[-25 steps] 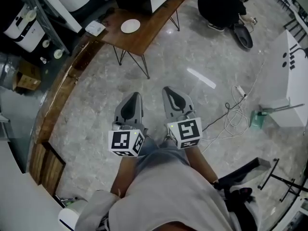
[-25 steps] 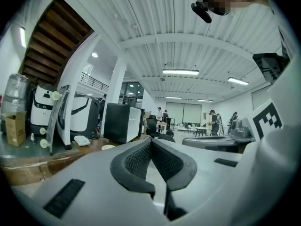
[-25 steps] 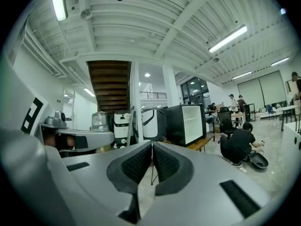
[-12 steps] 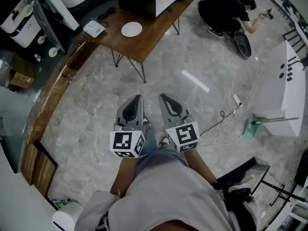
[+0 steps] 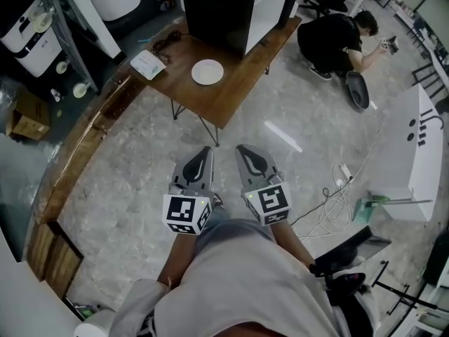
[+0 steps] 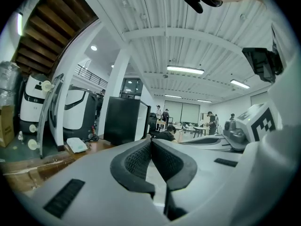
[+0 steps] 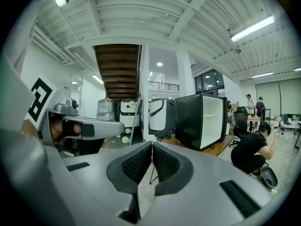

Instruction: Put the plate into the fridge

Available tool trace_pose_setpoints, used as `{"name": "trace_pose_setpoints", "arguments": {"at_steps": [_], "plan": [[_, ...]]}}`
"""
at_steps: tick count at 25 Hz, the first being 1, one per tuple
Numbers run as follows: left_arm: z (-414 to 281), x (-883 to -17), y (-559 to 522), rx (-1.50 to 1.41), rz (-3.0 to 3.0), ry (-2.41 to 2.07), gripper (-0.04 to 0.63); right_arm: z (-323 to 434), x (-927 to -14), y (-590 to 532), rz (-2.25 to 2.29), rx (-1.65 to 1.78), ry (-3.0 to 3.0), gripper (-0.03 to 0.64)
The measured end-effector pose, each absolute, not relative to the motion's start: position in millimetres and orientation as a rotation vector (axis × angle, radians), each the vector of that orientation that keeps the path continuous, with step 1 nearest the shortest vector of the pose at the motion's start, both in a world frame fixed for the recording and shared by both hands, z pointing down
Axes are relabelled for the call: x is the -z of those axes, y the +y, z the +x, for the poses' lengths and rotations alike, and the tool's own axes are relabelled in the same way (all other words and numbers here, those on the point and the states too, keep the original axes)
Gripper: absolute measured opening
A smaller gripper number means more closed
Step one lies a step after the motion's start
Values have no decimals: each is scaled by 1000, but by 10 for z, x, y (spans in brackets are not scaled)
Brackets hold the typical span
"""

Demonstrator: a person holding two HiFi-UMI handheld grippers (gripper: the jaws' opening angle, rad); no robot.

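A white plate (image 5: 208, 71) lies on a wooden table (image 5: 231, 97) ahead of me. A black mini fridge (image 5: 235, 5) with a white inside stands on the same table just behind the plate; its door is open in the right gripper view, fridge (image 7: 203, 120). My left gripper (image 5: 205, 152) and right gripper (image 5: 242, 150) are held side by side in front of my body, over the floor, well short of the table. Both are shut with nothing between the pads. In the left gripper view the fridge (image 6: 123, 125) shows beyond the left gripper (image 6: 150, 142).
A white box (image 5: 148, 64) and a black cable lie on the table's left end. A person (image 5: 337, 41) crouches on the floor to the right of the table. White cables (image 5: 335, 188) trail on the floor at right. White machines (image 5: 35, 30) stand at the left.
The view has moved toward the table: the plate and fridge sit lower and nearer in the head view. Both grippers keep their place before my body, shut as before.
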State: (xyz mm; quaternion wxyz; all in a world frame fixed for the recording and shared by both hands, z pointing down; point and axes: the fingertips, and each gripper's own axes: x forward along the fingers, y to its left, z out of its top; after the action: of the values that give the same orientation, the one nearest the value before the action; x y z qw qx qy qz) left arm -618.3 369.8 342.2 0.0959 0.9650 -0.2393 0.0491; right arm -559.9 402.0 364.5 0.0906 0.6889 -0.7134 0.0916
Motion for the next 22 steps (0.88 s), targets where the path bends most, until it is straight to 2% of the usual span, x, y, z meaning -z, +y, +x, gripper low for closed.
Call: {"name": "trace_pose_setpoints", "arguments": {"at_steps": [11,22], "plan": [[-5878,-3462,2238,-157,2886,-607,18,-5353,-3685,2630,2071,-286,-2083,18],[-5010,-3780,983,-206,2839,-617,18,-4395,-3964,1428,2061,-348,-2083,18]]}}
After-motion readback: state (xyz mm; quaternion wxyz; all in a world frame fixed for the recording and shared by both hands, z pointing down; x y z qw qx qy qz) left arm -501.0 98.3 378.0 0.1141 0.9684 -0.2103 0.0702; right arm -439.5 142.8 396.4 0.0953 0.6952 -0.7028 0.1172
